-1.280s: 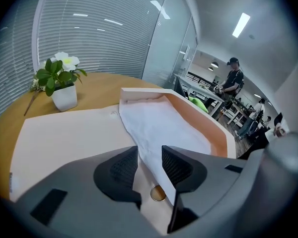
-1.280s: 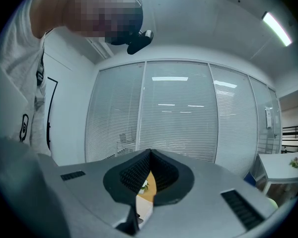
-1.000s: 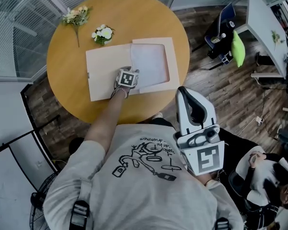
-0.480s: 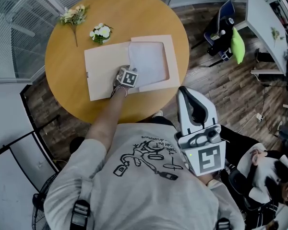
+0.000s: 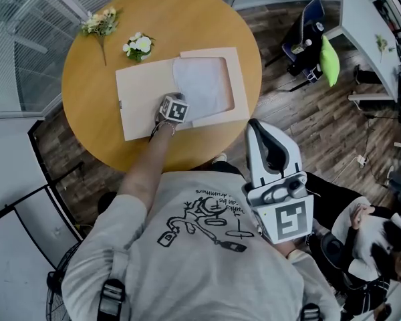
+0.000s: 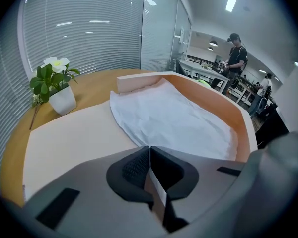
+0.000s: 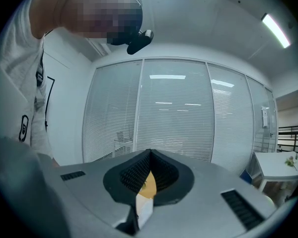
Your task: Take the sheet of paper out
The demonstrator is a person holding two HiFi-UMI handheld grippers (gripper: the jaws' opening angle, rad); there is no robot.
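On the round wooden table (image 5: 93, 65) lies an open beige folder (image 5: 139, 102), its right half a raised frame (image 5: 237, 79). The white sheet of paper (image 5: 202, 85) rests in that frame, and its left edge overlaps the left flap. My left gripper (image 5: 176, 102) points down at the sheet's near edge. In the left gripper view its jaws are closing (image 6: 149, 150), and the near edge of the sheet (image 6: 174, 118) runs in between the pads. My right gripper (image 5: 257, 126) is held up by the person's chest, off the table, shut (image 7: 149, 155) on nothing.
A small white pot of flowers (image 5: 140, 46) (image 6: 54, 86) and a loose flower sprig (image 5: 101, 24) sit at the table's far left. A glass wall with blinds stands beyond. A person (image 6: 234, 53) stands far back; another (image 5: 381, 246) sits at lower right.
The sheet's left edge has slid left out of the frame onto the left flap. My left gripper has shifted slightly left with it. The right gripper has stayed put.
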